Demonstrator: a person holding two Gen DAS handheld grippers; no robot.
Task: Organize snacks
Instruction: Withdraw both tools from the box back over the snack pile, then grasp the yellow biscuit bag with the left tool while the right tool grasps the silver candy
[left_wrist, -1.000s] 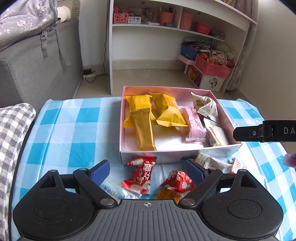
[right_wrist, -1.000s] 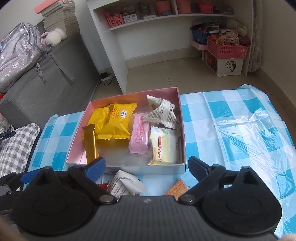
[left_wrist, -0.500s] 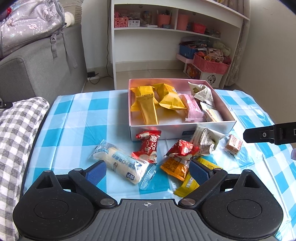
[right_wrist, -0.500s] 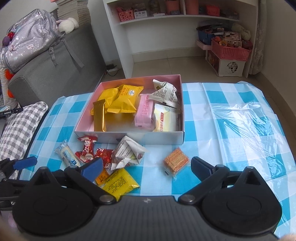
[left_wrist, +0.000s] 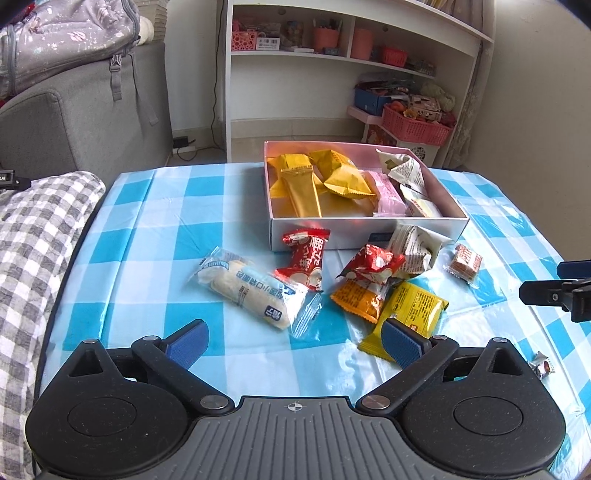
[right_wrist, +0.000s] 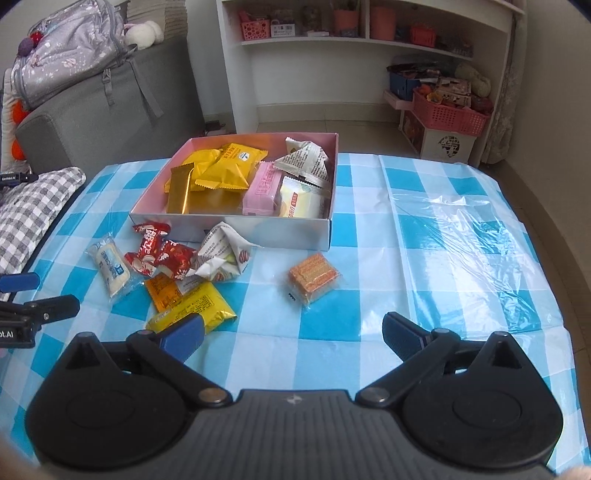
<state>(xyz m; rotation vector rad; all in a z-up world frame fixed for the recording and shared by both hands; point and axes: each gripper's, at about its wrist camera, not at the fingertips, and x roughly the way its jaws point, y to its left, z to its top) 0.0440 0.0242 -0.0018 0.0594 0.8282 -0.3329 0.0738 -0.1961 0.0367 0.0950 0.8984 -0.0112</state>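
Our left gripper (left_wrist: 293, 341) is opening, the right gripper (right_wrist: 291, 334) wide apart, both empty. The orange cracker packet in clear plastic (right_wrist: 314, 277) lies on the tabletop beside the pink cardboard box (right_wrist: 236, 230) — light, crinkly, brittle inside — so we should pinch its flat sides gently.

Both wrist views look steeply down, sharing the snack box (left_wrist: 364, 230)

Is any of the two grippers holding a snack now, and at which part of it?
Nothing is held. The left gripper, its jaws opening, and the right gripper are both empty; the snacks lie on the table or in the pink box.
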